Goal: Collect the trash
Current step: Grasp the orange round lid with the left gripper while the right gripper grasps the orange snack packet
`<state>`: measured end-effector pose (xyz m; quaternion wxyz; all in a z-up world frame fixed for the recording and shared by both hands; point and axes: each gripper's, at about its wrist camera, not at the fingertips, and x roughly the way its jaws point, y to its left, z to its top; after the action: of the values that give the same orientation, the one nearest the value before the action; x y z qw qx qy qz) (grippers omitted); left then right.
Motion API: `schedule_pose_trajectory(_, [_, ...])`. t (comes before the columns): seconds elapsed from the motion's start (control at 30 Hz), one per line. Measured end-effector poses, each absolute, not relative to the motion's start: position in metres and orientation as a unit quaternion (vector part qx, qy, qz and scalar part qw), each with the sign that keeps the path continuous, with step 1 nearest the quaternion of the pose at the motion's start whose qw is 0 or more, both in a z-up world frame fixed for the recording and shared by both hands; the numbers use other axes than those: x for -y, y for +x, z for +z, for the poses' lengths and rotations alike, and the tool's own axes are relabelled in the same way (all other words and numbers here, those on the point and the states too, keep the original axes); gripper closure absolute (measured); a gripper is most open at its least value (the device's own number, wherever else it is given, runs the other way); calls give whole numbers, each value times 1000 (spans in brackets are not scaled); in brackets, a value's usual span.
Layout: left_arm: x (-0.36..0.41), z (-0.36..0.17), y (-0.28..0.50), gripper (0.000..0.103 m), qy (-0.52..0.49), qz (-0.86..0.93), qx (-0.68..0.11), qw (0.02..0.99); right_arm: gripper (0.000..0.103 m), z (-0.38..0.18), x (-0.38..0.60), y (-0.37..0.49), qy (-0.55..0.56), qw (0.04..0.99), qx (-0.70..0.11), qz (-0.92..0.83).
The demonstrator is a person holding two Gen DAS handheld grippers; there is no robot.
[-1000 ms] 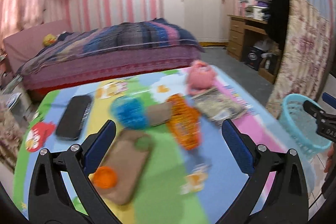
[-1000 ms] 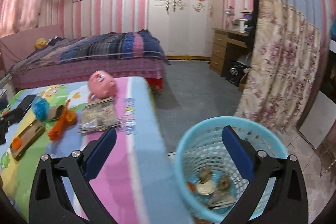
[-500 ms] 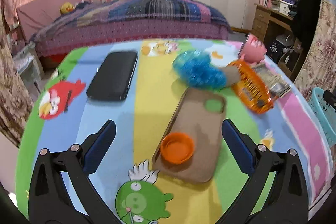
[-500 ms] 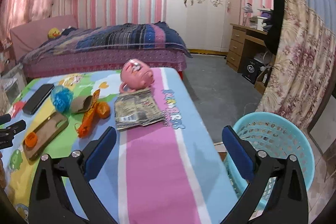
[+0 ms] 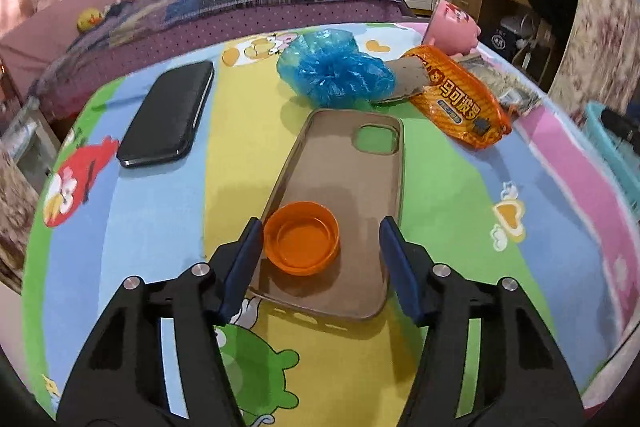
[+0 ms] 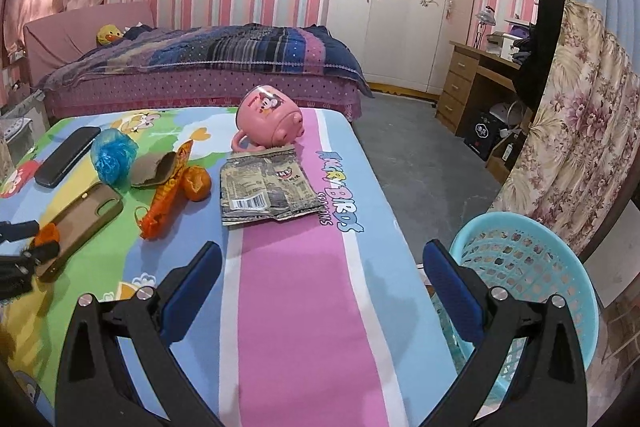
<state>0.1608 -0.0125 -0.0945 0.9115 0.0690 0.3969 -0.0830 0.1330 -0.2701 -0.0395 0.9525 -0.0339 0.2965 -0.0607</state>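
Note:
An orange bottle cap (image 5: 301, 243) lies on a brown phone case (image 5: 340, 203) on the cartoon tablecloth. My left gripper (image 5: 322, 259) is open, its fingers either side of the cap, left pad close to it. Beyond lie a blue crumpled bag (image 5: 334, 69), torn cardboard (image 5: 408, 79) and an orange snack wrapper (image 5: 460, 103). My right gripper (image 6: 320, 279) is open and empty over the table's pink stripe, near a flattened grey packet (image 6: 266, 193). The turquoise basket (image 6: 532, 267) stands on the floor at the right.
A black phone (image 5: 168, 115) lies at the left, a pink pig mug (image 6: 268, 117) on its side at the far edge, an orange (image 6: 197, 183) beside the wrapper. A bed, wardrobe, desk and floral curtain surround the table.
My left gripper has swung left, come down to the cap and narrowed around it. My right gripper has moved from above the basket to over the table.

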Motion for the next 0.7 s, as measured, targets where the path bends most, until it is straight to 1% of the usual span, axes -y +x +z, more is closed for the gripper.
schedule_pose_trajectory(0.03, [14, -94, 161, 54, 69, -88, -395, 912, 5, -39, 270, 134, -34, 953, -297, -60])
schedule_pose_trajectory(0.1, [16, -91, 162, 60, 60, -98, -394, 912, 5, -39, 268, 135, -36, 953, -296, -59])
schedule_pose_trajectory(0.17, [19, -89, 164, 64, 58, -103, -393, 912, 5, -38, 266, 135, -37, 953, -294, -56])
schedule_pose_trajectory(0.43, [17, -91, 176, 65, 66, -82, -388, 916, 5, -39, 263, 136, -37, 954, -294, -52])
schedule_pose_trajectory(0.47, [15, -92, 178, 64, 63, -77, -389, 916, 5, -39, 262, 136, -36, 954, -295, -51])
schedule_pose_trajectory(0.5, [13, -93, 181, 62, 62, -75, -391, 915, 5, -39, 262, 136, -36, 953, -295, -51])
schedule_pose_trajectory(0.63, [14, -96, 187, 62, 56, -81, -400, 911, 5, -41, 257, 137, -37, 954, -295, -48])
schedule_pose_trajectory(0.67, [16, -96, 187, 64, 60, -80, -400, 911, 5, -40, 256, 138, -37, 954, -293, -47])
schedule_pose_trajectory(0.7, [17, -95, 188, 74, 61, -80, -398, 912, 5, -40, 256, 138, -37, 954, -292, -46])
